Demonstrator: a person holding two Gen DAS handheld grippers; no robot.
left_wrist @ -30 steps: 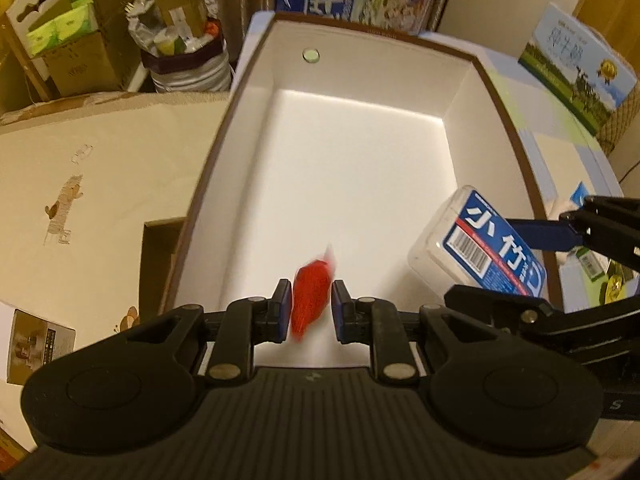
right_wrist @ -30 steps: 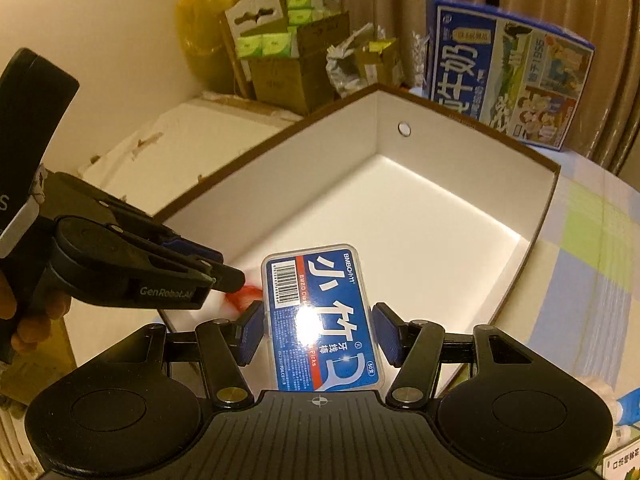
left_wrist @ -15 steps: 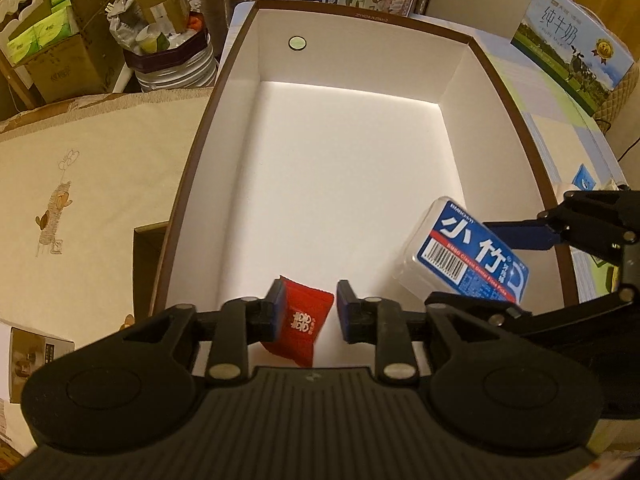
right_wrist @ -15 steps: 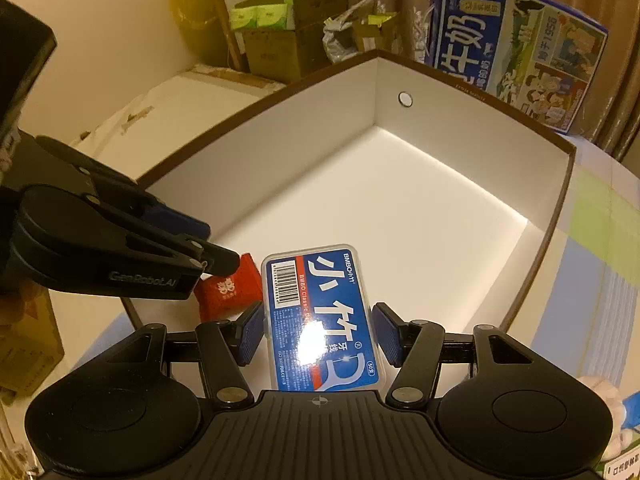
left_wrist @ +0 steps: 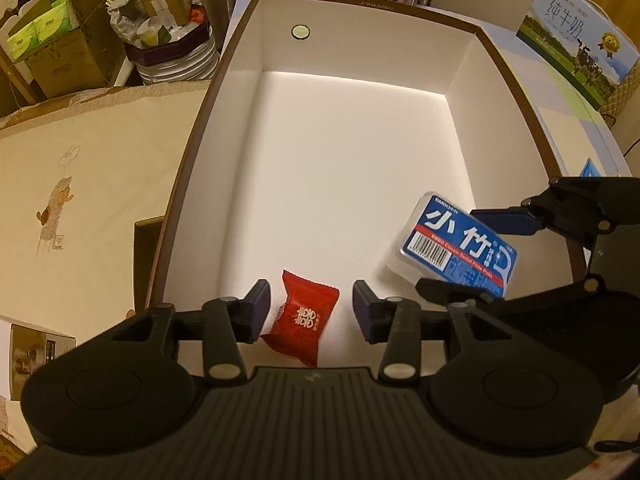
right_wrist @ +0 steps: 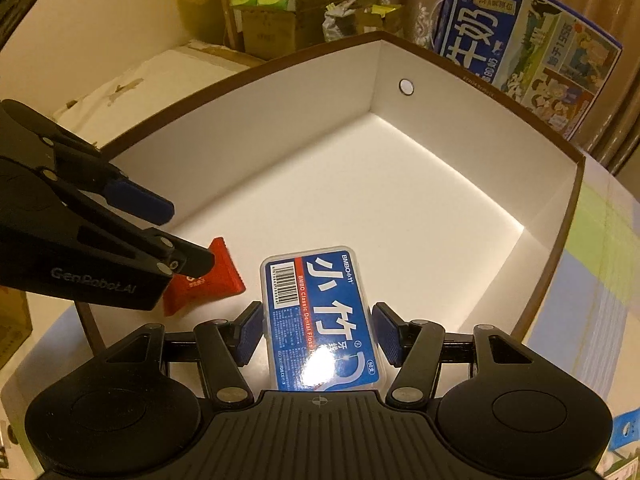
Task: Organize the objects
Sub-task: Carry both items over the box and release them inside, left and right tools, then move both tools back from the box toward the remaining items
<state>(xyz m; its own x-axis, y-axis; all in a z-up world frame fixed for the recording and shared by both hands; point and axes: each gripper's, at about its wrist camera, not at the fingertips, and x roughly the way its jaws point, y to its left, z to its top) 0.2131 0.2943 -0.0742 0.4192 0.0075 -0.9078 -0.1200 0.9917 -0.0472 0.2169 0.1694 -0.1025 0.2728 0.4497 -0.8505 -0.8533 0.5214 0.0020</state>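
Observation:
A red candy packet (left_wrist: pixel 301 319) lies on the white floor of the big brown-edged box (left_wrist: pixel 188 152), near its front wall. My left gripper (left_wrist: pixel 311 312) hovers right over it, jaws opening, and the pads stand clear of the packet on both sides. From the right wrist view the packet (right_wrist: pixel 208 284) peeks out under the left gripper (right_wrist: pixel 176 236). My right gripper (right_wrist: pixel 318 332) is shut on a clear floss-pick case with a blue label (right_wrist: pixel 320 320), held just above the box (right_wrist: pixel 560 224) floor. The left wrist view shows that case (left_wrist: pixel 452 244) at the right wall.
Cardboard boxes with green packs (left_wrist: pixel 52 40) and a bin of rubbish (left_wrist: pixel 168 48) stand beyond the box's far left corner. Milk cartons (right_wrist: pixel 528 44) lean behind its far wall. A cream cloth with a drawing (left_wrist: pixel 80 184) lies left of the box.
The left gripper's jaws have spread and let go of the red packet, which now lies flat on the box floor. The right gripper has sunk a little with the case.

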